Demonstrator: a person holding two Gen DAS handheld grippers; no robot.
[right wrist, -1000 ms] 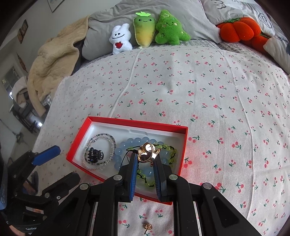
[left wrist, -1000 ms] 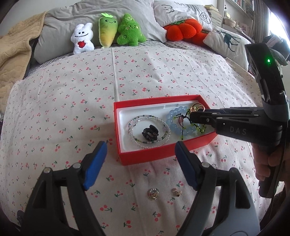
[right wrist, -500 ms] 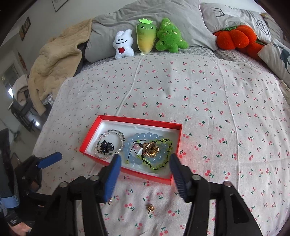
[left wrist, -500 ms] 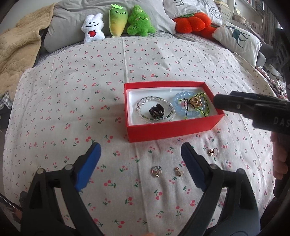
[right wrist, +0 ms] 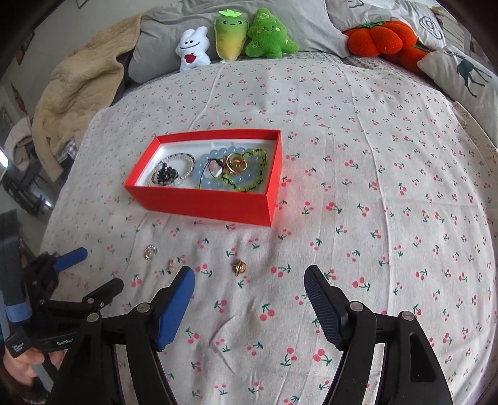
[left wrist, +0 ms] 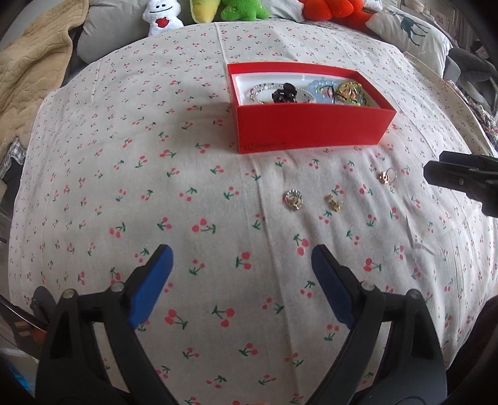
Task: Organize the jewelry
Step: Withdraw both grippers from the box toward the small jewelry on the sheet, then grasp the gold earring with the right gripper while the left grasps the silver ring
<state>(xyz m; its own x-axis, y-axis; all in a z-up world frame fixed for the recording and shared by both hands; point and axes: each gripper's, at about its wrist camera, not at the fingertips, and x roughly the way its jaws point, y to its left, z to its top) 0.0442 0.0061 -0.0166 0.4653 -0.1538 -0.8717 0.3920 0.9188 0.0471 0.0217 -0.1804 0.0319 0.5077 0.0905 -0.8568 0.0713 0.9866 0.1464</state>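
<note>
The right claw [right wrist: 249,282] is hanging spread wide over the cherry-print bedspread [right wrist: 373,187], its blue pads [right wrist: 176,303] gripping nothing, and a small gold earring [right wrist: 239,267] is lying on the cloth just ahead of the gap between them. The left claw [left wrist: 239,264] is likewise standing fully spread and empty above bare sheet, with an open stretch of fabric running between its tips and the nearest pieces. Beyond it, three loose items are sitting in a loose row on the bed: a silver ring [left wrist: 293,198], a tiny gold stud [left wrist: 333,203] just beside it, and the gold earring [left wrist: 385,176] farther right, near the dark tip of the right claw entering from the frame's edge. Farther out, the red box [right wrist: 211,204] is resting flat on the bedspread, apart from the loose pieces, its near wall facing both claws. Inside it, a beaded bracelet [right wrist: 186,165] with a black hair clip [right wrist: 165,173] on it is occupying the left half, while a blue bead bracelet [right wrist: 214,182], a green bead strand [right wrist: 258,174] and a gold ornament [right wrist: 235,163] are piling up in the right half. To the right of the box, wide unoccupied bedspread is extending toward the bed's edge. At the headboard end, plush toys [right wrist: 230,37] are leaning against grey pillows [right wrist: 298,21].
</note>
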